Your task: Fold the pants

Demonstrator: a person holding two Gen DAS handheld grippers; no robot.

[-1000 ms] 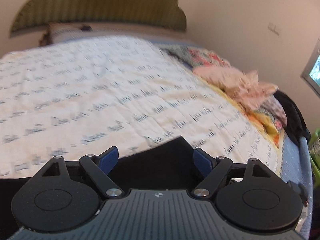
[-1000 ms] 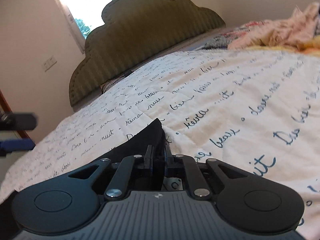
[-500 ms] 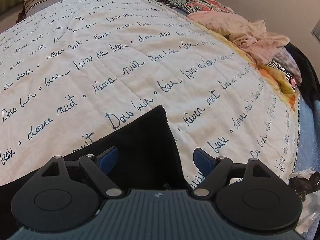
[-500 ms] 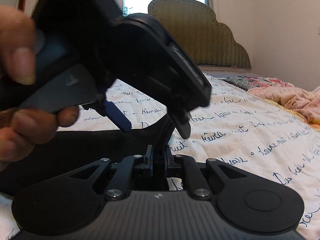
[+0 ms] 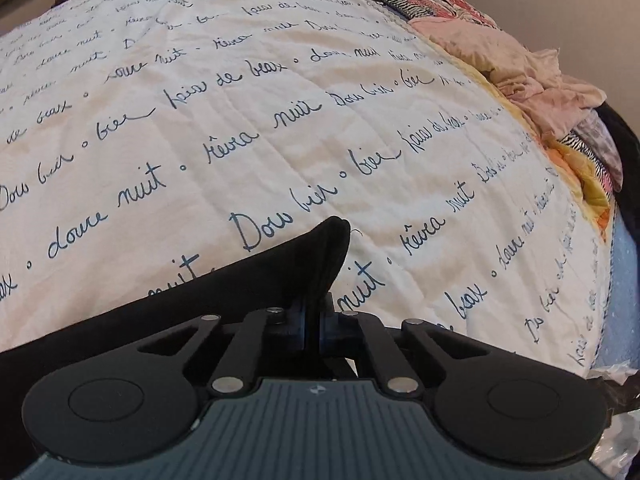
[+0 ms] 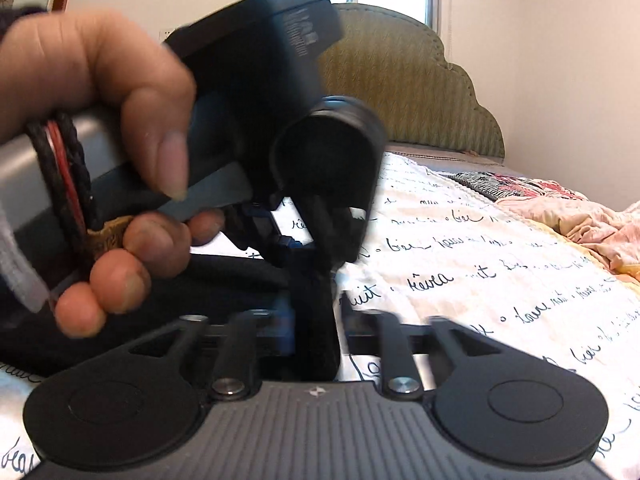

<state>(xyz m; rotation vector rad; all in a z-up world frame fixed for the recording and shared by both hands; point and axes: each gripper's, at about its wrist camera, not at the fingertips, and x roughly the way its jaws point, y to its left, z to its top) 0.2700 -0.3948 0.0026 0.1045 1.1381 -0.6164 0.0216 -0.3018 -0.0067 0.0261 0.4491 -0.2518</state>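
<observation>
The left gripper (image 5: 313, 322) has closed on the pants (image 5: 256, 280) corner near the bed's (image 5: 280, 100) foot edge. The right gripper (image 6: 316, 332) is opening, handing over.

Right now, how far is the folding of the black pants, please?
Early stage. Done: the black pants lie on the quilt. In hand: the left gripper is shut on a corner; cloth also sits between the fingers of the right gripper, its grip blurred. Left: no finished fold shows, and most of the garment is out of view.
</observation>
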